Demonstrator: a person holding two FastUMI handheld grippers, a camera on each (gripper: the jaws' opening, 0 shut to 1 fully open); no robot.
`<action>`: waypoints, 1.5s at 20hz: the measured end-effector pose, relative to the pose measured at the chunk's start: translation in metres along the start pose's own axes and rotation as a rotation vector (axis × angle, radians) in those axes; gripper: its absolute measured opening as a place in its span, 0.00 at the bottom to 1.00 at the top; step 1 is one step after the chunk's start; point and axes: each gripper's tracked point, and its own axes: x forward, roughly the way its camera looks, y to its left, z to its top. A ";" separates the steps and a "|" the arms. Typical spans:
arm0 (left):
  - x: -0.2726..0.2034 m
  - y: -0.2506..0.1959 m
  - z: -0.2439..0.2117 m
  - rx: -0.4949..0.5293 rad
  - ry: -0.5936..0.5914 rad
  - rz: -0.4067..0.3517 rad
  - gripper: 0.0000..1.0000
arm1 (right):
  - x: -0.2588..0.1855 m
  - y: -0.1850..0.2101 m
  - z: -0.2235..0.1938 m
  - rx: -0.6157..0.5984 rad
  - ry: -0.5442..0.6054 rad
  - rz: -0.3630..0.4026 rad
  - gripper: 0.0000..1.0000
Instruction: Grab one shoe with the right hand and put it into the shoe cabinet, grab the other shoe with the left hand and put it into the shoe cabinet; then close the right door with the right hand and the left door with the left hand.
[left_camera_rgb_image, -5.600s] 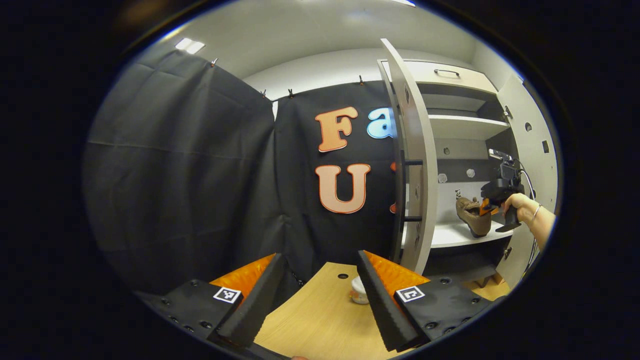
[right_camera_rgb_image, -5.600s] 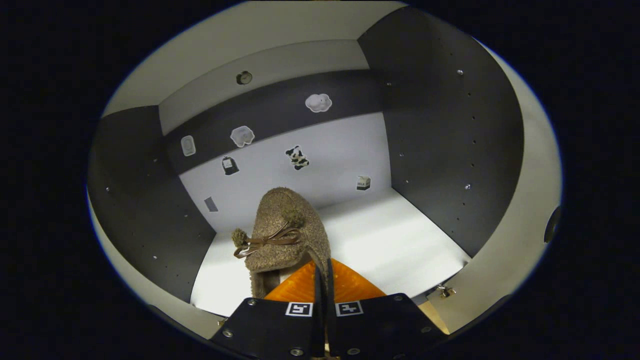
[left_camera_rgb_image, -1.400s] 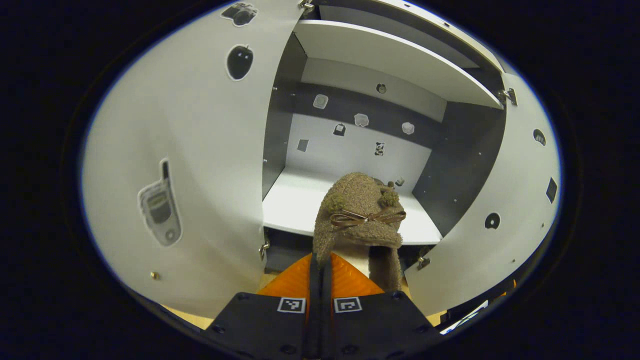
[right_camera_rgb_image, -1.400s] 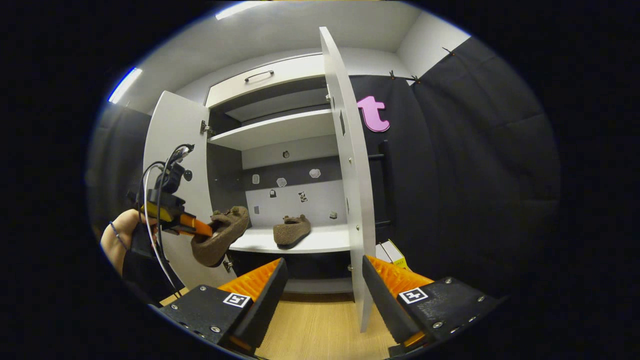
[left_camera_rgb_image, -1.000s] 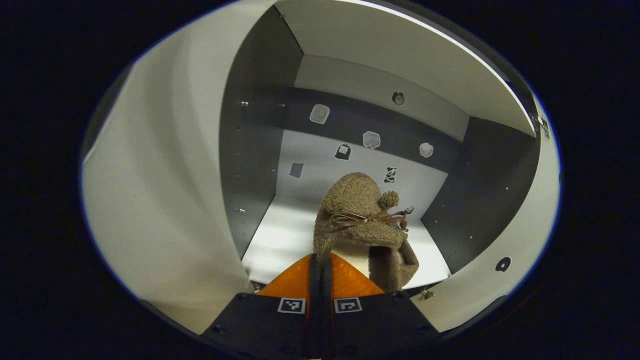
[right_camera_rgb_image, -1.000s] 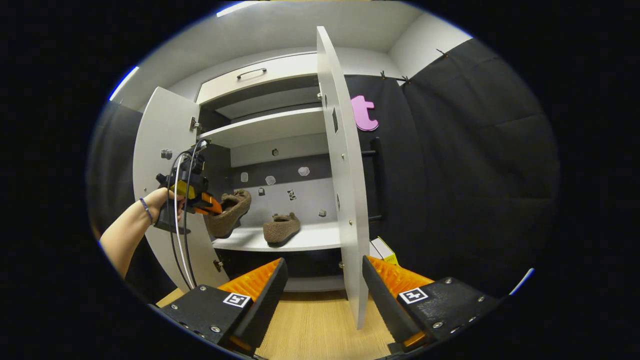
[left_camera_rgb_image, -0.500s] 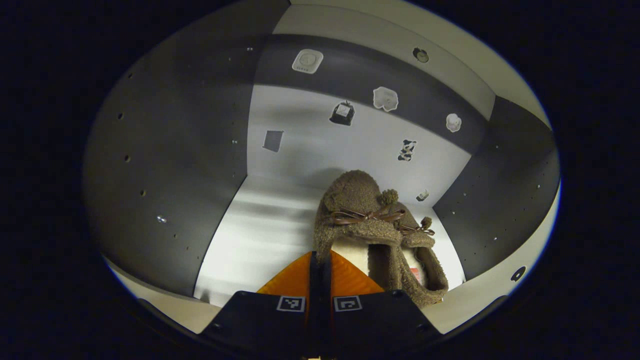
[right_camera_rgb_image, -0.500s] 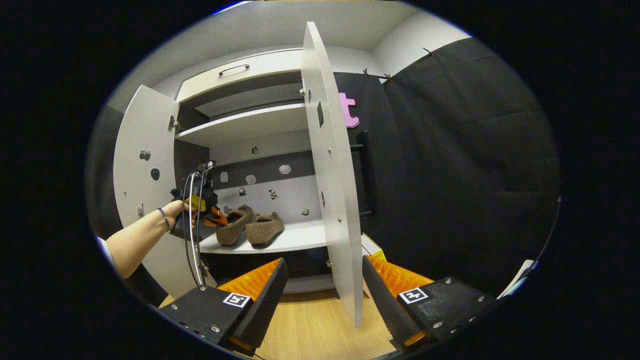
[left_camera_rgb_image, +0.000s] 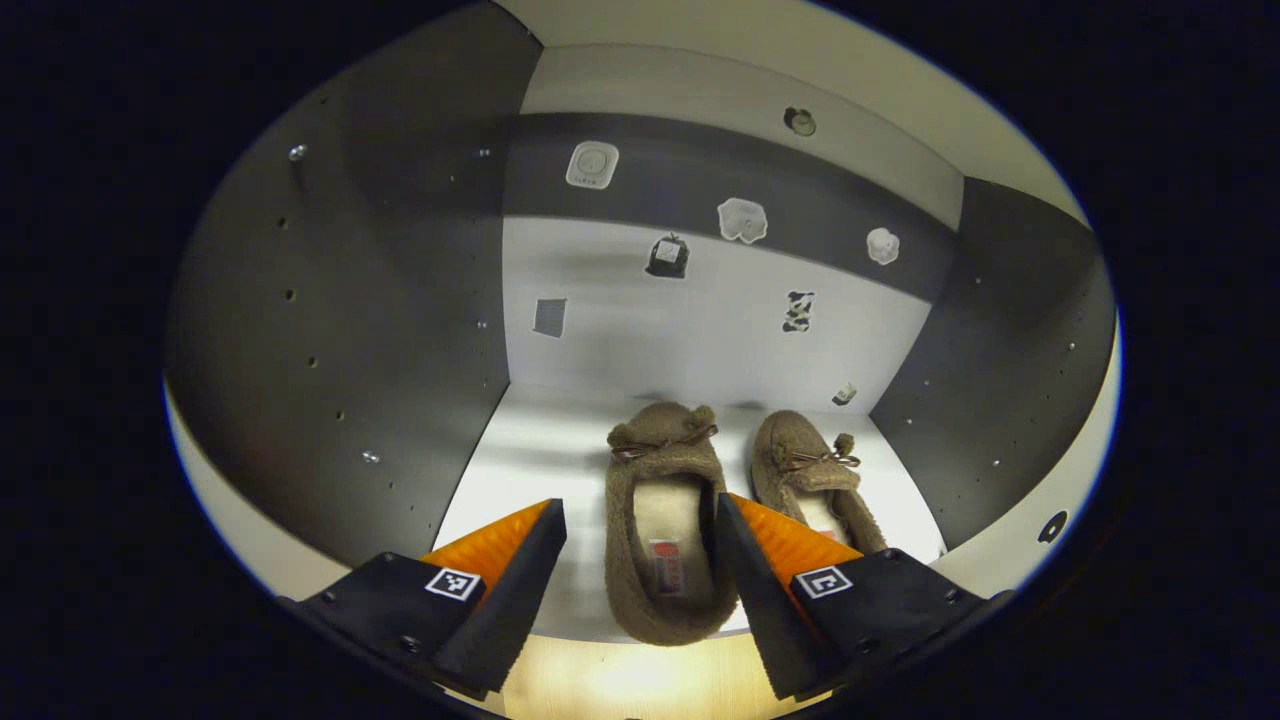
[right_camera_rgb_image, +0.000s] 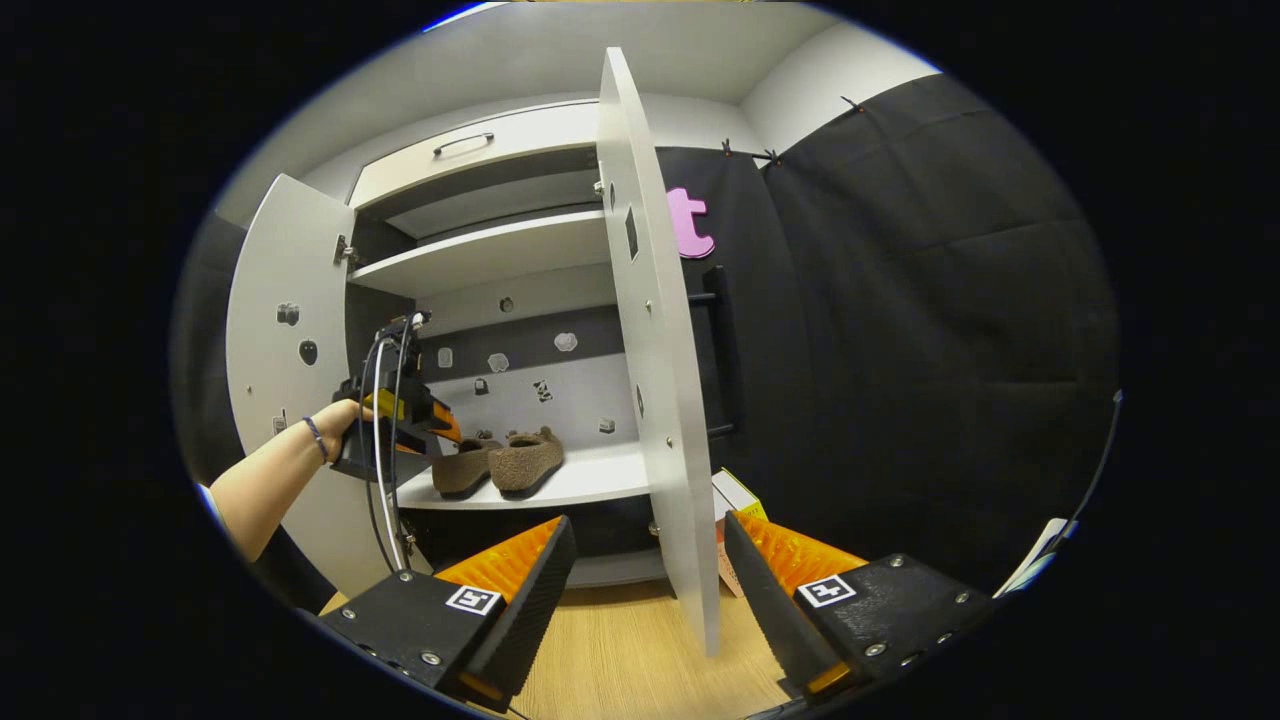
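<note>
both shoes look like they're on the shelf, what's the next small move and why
Probably draw the left gripper straight back out of the cabinet. Its jaws are open, the near shoe lies flat on the shelf beside the other shoe, and both doors are open, so closing comes next.

Rt shoe (left_camera_rgb_image: 812, 478): heel hidden behind left hand-held gripper (left_camera_rgb_image: 633, 585) finger. Stickers (left_camera_rgb_image: 666, 256) on cabinet back too small to make out.

Cabinet interior (left_camera_rgb_image: 700, 330) dim, back panel motion-blurred; glare on shelf front edge (left_camera_rgb_image: 600, 690). Right gripper view evenly lit, sharp centrally; straight lines bow near edges.
</note>
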 end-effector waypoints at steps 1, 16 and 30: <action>-0.012 -0.003 0.002 0.007 -0.019 -0.003 0.98 | 0.001 -0.004 0.002 -0.009 -0.004 -0.003 0.92; -0.226 -0.020 0.000 0.060 -0.454 0.031 0.97 | 0.023 -0.098 -0.009 -0.064 0.016 0.004 0.92; -0.386 0.090 -0.067 0.098 -0.594 0.197 0.97 | 0.088 -0.102 -0.015 -0.047 0.022 0.050 0.92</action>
